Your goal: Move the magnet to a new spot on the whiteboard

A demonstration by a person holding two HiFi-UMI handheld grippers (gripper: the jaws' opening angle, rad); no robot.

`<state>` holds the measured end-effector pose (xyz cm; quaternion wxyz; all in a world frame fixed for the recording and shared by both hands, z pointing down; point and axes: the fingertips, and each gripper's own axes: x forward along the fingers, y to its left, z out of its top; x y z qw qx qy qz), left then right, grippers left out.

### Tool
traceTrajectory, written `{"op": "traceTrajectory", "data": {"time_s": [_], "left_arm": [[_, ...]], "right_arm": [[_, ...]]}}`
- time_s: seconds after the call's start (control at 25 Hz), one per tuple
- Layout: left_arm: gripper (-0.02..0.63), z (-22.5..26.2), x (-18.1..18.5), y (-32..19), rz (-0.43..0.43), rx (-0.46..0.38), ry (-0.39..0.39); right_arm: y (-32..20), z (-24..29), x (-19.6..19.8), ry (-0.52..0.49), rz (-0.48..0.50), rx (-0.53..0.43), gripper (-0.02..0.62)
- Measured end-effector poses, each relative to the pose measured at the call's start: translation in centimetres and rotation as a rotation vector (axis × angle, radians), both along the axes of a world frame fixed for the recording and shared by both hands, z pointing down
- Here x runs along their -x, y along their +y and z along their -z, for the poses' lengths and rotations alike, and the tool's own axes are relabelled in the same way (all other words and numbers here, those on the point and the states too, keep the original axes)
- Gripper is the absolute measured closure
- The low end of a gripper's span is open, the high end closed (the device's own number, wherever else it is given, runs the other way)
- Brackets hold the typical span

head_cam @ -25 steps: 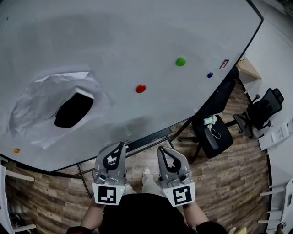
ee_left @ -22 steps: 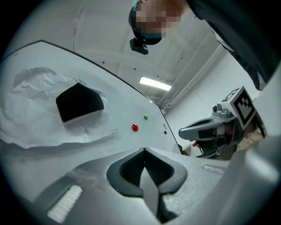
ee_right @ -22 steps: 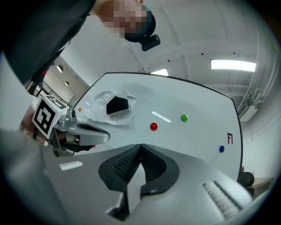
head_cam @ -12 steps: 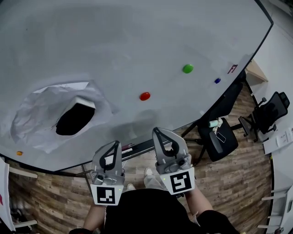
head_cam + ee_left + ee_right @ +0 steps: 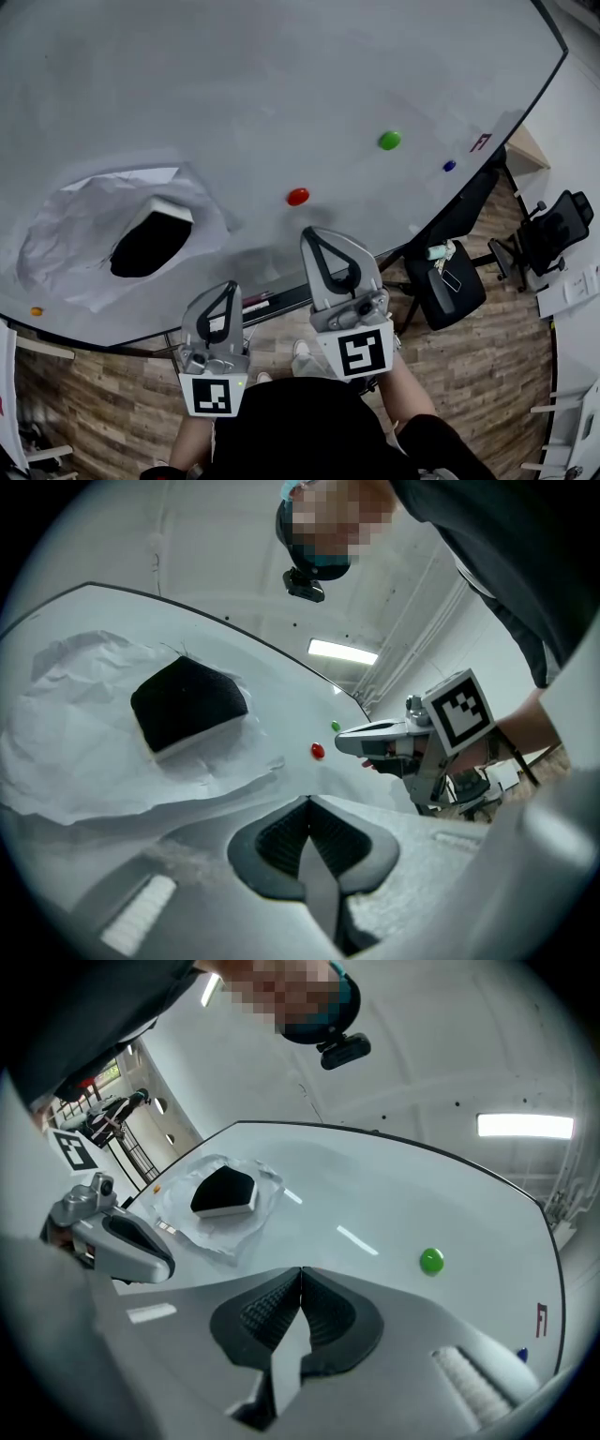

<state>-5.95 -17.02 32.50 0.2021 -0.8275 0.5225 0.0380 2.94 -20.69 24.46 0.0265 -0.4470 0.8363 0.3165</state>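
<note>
Red round magnet [image 5: 297,196] clings to the white whiteboard [image 5: 281,75], just ahead of the right gripper [image 5: 316,234]. Four magnets in all: green magnet [image 5: 389,140] and blue magnet [image 5: 449,166] farther right, orange magnet [image 5: 36,310] far left. The right gripper and the left gripper [image 5: 228,287] are both closed, empty. One black eraser [image 5: 145,246] lies on crumpled white paper [image 5: 75,234].

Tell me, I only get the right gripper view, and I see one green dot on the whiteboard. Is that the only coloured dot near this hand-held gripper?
Observer: No. The head view shows a red magnet on the whiteboard, just beyond the closed tips of the right hand-held gripper and apart from them. Your own jaws seem to cover it.
Operator: Is the other one holding anything?
Observer: No. The left gripper view shows the left hand-held gripper with its jaws together and nothing between them.
Operator: What is below the board?
Observer: The head view shows a wood floor and a black office chair.
</note>
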Motion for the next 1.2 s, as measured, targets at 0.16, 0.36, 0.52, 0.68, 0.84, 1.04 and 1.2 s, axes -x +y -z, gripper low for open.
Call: {"op": "traceTrajectory", "data": {"time_s": [0.16, 0.36, 0.52, 0.68, 0.84, 1.04, 1.2], "left_arm": [[0.604, 0.0, 0.1, -0.3, 0.009, 0.001, 0.002], [0.604, -0.3, 0.2, -0.4, 0.021, 0.009, 0.006], [0.604, -0.3, 0.2, -0.4, 0.033, 0.011, 0.006], [0.604, -0.2, 0.5, -0.4, 0.048, 0.007, 0.012], [0.604, -0.4, 0.9, -0.6, 0.060, 0.010, 0.009], [0.604, -0.7, 0.6, -0.6, 0.059, 0.016, 0.000], [0.604, -0.7, 0.4, -0.7, 0.054, 0.014, 0.004]], "right_arm": [[-0.8, 0.7, 0.2, -0.010, 0.000, -0.002, 0.589], [-1.7, 0.9, 0.6, -0.007, 0.011, 0.010, 0.508], [-2.7, 0.9, 0.9, 0.000, 0.004, 0.022, 0.454], [-3.4, 0.7, 1.0, 0.004, -0.008, 0.034, 0.439], [-3.8, 0.9, 0.8, -0.015, -0.023, 0.022, 0.439], [-3.9, 1.1, 1.0, -0.014, -0.020, 0.012, 0.446], [-4.0, 1.1, 1.0, -0.010, -0.027, 0.006, 0.453]]}}
